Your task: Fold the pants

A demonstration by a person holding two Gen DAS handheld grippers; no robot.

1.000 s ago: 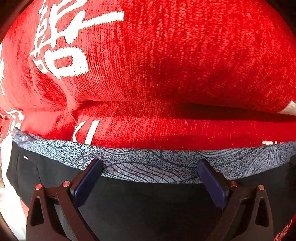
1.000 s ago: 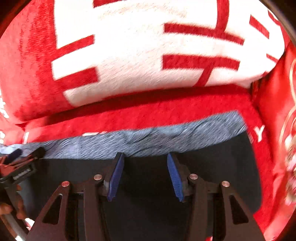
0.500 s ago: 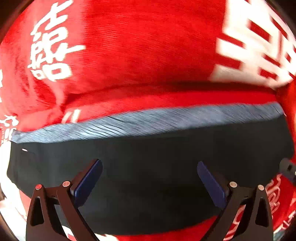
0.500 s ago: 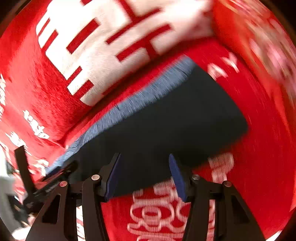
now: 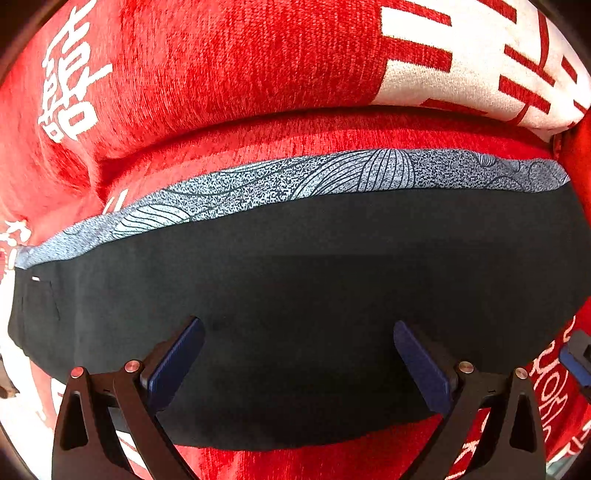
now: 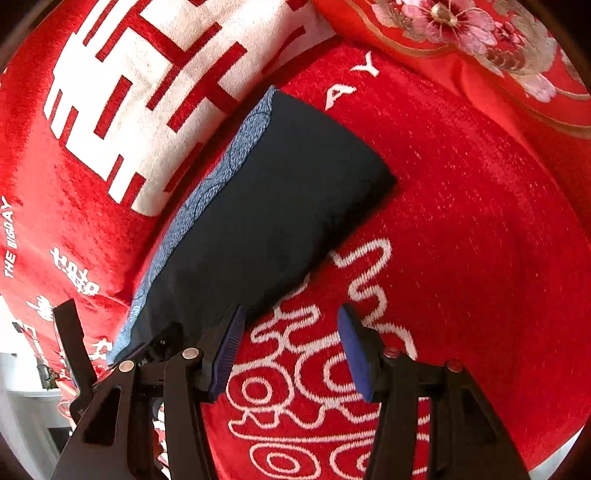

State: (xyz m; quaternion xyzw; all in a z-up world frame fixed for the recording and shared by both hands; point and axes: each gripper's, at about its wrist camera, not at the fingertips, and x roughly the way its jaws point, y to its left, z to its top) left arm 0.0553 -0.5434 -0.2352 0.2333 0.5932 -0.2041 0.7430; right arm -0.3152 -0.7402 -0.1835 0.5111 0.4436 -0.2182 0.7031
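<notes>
In the left wrist view, the left gripper (image 5: 297, 360) sat nearest, at 6 o'clock, its blue pads (image 5: 176, 363) spread wide with nothing between them, hovering over the dark cloth. The pants (image 5: 295, 295) lay folded into a broad dark band across the middle of that view, a grey patterned strip (image 5: 332, 177) running along their far edge from 9 to 3 o'clock. A tip of the right gripper (image 5: 576, 358) showed at 4 o'clock, beside the pants' edge. Beyond the strip, toward 12 o'clock, rose a red cushion (image 5: 229, 66) with white characters. In the right wrist view, the right gripper (image 6: 290, 354) was at 6 o'clock, fingers (image 6: 352, 354) apart and empty, over the red blanket (image 6: 461, 221) with its white looping pattern. The pants (image 6: 266, 214) stretched from 8 o'clock up toward 12, near the left finger; whether they touched could not be told. The left gripper (image 6: 77, 354) appeared partly at 8 o'clock. Farthest, at 1 o'clock, lay a flowered fabric (image 6: 461, 22).
</notes>
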